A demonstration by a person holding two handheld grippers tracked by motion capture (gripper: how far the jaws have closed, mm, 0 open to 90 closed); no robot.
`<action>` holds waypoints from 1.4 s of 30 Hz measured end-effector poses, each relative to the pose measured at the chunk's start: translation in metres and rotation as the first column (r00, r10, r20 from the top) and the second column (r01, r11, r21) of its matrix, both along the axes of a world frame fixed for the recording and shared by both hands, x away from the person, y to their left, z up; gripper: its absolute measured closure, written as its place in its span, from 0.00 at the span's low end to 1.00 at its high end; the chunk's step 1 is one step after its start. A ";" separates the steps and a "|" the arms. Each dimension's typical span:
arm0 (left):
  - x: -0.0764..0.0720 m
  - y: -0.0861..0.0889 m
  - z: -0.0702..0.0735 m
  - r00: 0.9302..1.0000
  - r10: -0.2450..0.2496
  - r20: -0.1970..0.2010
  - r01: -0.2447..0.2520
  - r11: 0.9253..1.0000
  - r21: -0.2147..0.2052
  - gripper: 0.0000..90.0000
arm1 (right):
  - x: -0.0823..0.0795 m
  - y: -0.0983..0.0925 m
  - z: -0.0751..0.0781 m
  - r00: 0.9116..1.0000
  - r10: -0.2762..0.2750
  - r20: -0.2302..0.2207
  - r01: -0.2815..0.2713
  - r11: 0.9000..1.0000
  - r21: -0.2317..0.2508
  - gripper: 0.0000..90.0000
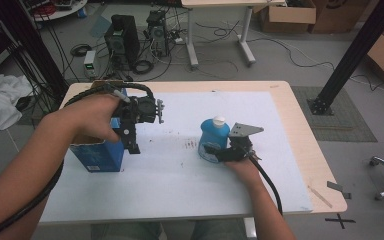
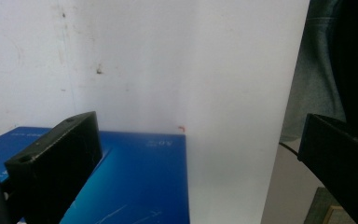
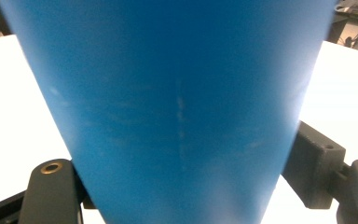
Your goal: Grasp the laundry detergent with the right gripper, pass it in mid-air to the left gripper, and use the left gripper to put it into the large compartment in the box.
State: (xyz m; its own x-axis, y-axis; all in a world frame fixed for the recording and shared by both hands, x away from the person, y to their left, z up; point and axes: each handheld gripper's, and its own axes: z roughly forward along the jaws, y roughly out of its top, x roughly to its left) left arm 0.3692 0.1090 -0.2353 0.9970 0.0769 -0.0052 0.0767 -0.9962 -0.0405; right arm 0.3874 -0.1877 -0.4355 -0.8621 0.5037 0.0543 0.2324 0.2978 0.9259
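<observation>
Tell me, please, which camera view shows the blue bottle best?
The high view: there the whole blue bottle stands upright on the table, white cap included, with the right gripper around it. The right gripper view gives just its blue wall, very close between the jaws.

Your forearms are bare, no sleeves. Both tongs are black: the left tongs (image 1: 136, 134) trail a thick black cable, the right tongs (image 1: 219, 151) carry a grey three-cornered plate (image 1: 244, 130) with small holes.
</observation>
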 end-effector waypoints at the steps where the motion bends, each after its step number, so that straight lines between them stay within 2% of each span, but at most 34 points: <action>1: 0.000 0.000 0.000 1.000 0.000 0.000 0.000 1.000 -0.001 0.00 | 0.000 0.000 0.000 1.000 0.000 0.000 0.000 1.000 0.002 0.27; 14: 0.001 0.003 -0.002 1.000 0.006 -0.001 -0.006 1.000 -0.005 0.00 | -0.003 0.003 -0.005 1.000 0.005 0.004 -0.005 1.000 0.005 0.38; 18: 0.001 0.003 -0.003 1.000 0.007 -0.001 -0.007 1.000 -0.004 0.00 | -0.003 0.003 -0.005 1.000 0.028 0.010 -0.028 1.000 0.012 0.46; 23: 0.001 0.001 -0.003 1.000 0.001 -0.004 -0.001 1.000 -0.005 0.00 | -0.005 0.003 -0.005 0.999 0.025 0.021 -0.025 1.000 0.007 0.48; 28: 0.002 0.000 -0.003 1.000 0.002 -0.003 -0.002 1.000 -0.005 0.00 | -0.003 0.002 -0.002 0.999 0.039 0.006 -0.039 0.999 0.006 0.49; 32: 0.003 -0.002 -0.002 1.000 -0.002 -0.004 0.002 1.000 0.001 0.00 | -0.006 -0.001 0.007 0.998 0.060 0.018 -0.061 0.998 0.022 0.49; 36: 0.002 -0.004 0.000 1.000 -0.010 0.002 0.010 1.000 -0.001 0.00 | -0.011 0.001 0.024 0.993 0.111 0.034 -0.111 0.994 -0.011 0.49; 39: 0.002 -0.007 0.002 1.000 -0.012 0.005 0.012 1.000 0.003 0.00 | -0.015 0.004 0.037 0.984 0.173 0.030 -0.172 0.985 -0.027 0.49; 42: 0.001 -0.009 0.003 1.000 -0.016 0.006 0.016 1.000 0.007 0.00 | -0.021 0.010 0.046 0.973 0.226 0.038 -0.223 0.973 -0.063 0.49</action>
State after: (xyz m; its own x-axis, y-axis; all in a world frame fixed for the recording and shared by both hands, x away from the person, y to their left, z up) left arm 0.3702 0.1000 -0.2327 0.9982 0.0606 0.0016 0.0606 -0.9970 -0.0472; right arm 0.3667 -0.1774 -0.3890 -0.9544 0.2985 -0.0105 0.1122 0.3909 0.9136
